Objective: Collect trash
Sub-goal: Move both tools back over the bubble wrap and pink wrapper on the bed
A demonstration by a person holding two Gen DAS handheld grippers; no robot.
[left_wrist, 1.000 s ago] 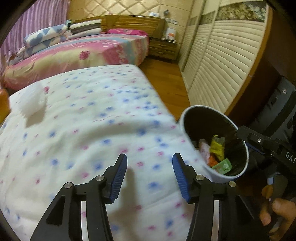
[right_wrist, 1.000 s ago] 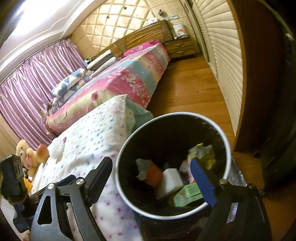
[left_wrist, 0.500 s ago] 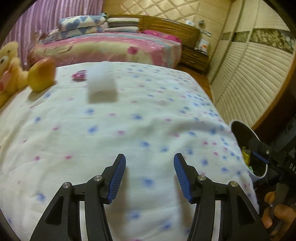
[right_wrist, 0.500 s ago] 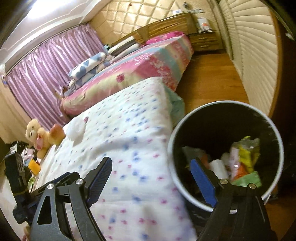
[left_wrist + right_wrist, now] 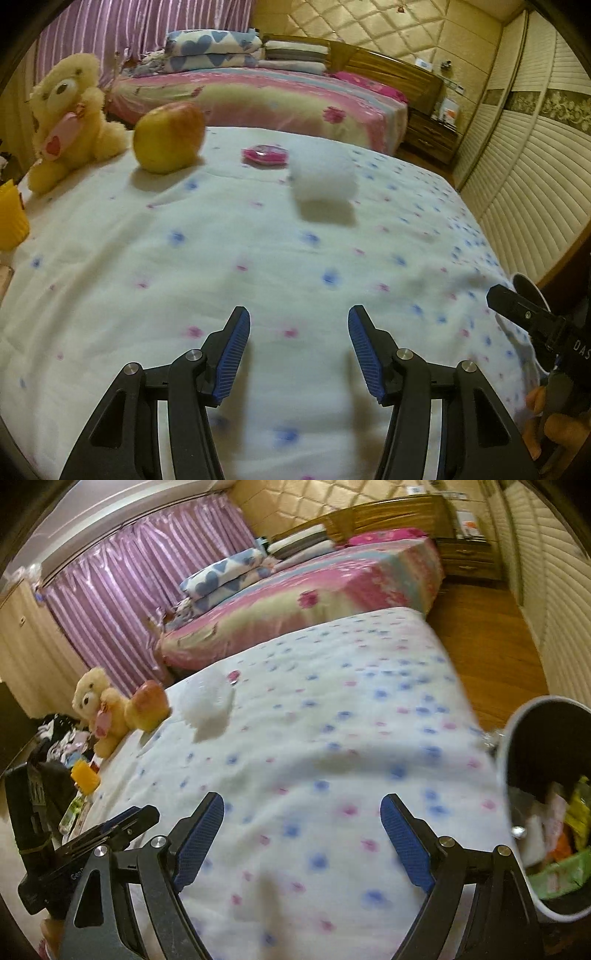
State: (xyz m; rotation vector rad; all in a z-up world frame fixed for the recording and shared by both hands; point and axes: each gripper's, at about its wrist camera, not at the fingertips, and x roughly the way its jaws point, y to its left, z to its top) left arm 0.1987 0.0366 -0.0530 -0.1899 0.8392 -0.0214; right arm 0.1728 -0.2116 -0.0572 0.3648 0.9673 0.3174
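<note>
Both tongs gape with nothing between them: left tongs (image 5: 299, 350), right tongs (image 5: 303, 843). Target: one white wad (image 5: 324, 176) far up the bed (image 5: 258, 258), beside one pink packet (image 5: 264, 154). Advice: approach low, straddle the wad, close gently. One apple (image 5: 168, 136), one teddy (image 5: 66, 118). One bin (image 5: 546, 812) at the right edge.
</note>
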